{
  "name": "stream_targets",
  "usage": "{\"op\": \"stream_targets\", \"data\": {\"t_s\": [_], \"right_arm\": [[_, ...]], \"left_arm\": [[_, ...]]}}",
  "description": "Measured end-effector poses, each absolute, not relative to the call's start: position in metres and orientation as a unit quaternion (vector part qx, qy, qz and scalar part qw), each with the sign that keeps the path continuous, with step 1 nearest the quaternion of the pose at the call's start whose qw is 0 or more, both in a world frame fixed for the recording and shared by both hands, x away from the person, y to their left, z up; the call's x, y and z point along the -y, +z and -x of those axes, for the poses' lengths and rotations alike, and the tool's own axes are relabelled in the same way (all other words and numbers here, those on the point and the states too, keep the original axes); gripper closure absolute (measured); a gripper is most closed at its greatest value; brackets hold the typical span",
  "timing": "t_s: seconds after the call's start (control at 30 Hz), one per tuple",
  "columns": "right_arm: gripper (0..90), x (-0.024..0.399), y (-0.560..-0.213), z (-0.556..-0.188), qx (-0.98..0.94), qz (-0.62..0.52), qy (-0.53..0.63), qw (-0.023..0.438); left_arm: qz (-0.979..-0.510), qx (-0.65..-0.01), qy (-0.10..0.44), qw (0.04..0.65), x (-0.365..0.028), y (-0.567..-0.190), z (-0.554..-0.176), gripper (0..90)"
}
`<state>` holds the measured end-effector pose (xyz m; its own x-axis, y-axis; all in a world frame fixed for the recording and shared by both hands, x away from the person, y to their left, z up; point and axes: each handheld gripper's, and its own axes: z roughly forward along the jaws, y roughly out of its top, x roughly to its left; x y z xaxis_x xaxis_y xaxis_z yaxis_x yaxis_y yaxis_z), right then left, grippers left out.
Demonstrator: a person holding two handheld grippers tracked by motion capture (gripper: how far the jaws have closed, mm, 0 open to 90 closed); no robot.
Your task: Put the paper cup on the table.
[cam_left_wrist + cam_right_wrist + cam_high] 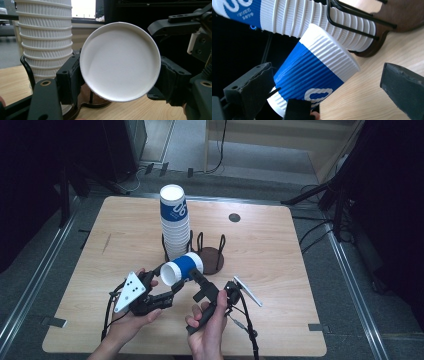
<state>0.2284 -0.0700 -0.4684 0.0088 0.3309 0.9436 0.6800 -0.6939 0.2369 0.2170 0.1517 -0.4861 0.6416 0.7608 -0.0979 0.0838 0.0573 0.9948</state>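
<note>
Cup (181,268) sideways in left claw (167,287)

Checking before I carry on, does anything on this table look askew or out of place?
Only the loose blue cup: it lies sideways, above the table, clamped in the left gripper, beside the upright cup stack in its wire holder. Nothing looks spilled or damaged.

blue-and-white ribbed cup (182,266), pale wood table (280,270).

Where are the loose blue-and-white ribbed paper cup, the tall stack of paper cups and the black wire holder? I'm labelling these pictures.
Loose blue-and-white ribbed paper cup (187,266), high view, on its blue side band.
Tall stack of paper cups (174,227), high view, on the stack's ribbed middle.
Black wire holder (221,243), high view, on its right wire loop.
</note>
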Motion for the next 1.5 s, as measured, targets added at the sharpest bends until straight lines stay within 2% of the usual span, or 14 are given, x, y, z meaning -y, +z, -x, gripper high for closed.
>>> {"op": "stream_targets", "data": {"t_s": [0.63, 1.13, 1.5], "right_arm": [[0.0, 0.065, -0.479, -0.239, 0.276, 0.708, -0.596, 0.260], [0.0, 0.062, -0.488, -0.246, 0.241, 0.688, -0.603, 0.324], [0.1, 0.059, -0.492, -0.251, 0.228, 0.685, -0.600, 0.346]], "left_arm": [[-0.637, -0.319, 0.271, 0.647, -0.147, -0.489, -0.215, 29.7], [-0.643, -0.303, 0.281, 0.645, -0.143, -0.491, -0.214, 29.7], [-0.643, -0.292, 0.286, 0.647, -0.141, -0.491, -0.212, 29.7]]}}
